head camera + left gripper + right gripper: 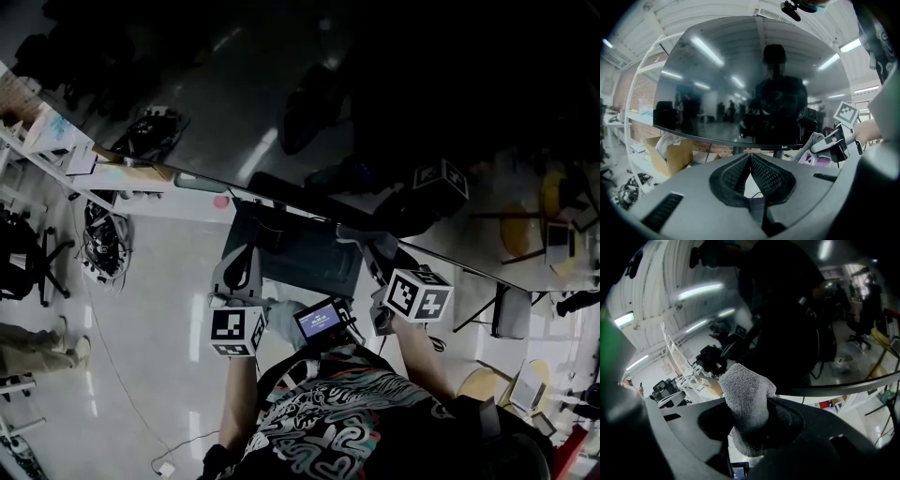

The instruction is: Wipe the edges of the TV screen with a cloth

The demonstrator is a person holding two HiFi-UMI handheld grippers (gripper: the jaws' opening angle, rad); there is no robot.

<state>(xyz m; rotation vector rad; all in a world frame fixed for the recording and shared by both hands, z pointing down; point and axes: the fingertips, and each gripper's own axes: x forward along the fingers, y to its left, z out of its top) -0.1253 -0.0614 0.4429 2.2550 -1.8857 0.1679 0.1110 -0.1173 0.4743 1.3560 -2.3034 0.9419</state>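
Observation:
The TV screen point(309, 94) is a wide, dark, glossy panel that mirrors the room; it fills the left gripper view point(750, 79). Its lower edge point(843, 387) runs across the right gripper view just beyond the jaws. My right gripper point(750, 408) is shut on a grey fluffy cloth point(746, 397), which sticks out past the jaws close under that lower edge. In the left gripper view the right gripper point(827, 143) with the cloth point(812, 144) shows at the screen's lower right. My left gripper point(750, 159) is shut with nothing in it, held back from the screen's bottom middle.
The TV's stand post point(738, 150) drops below the screen's middle. A white shelf rack point(56, 155) with a cardboard box point(670, 154) stands to the left. Cables point(103, 244) lie on the floor. Yellow stools point(520, 230) are at the right, and a person's legs point(37, 342) at far left.

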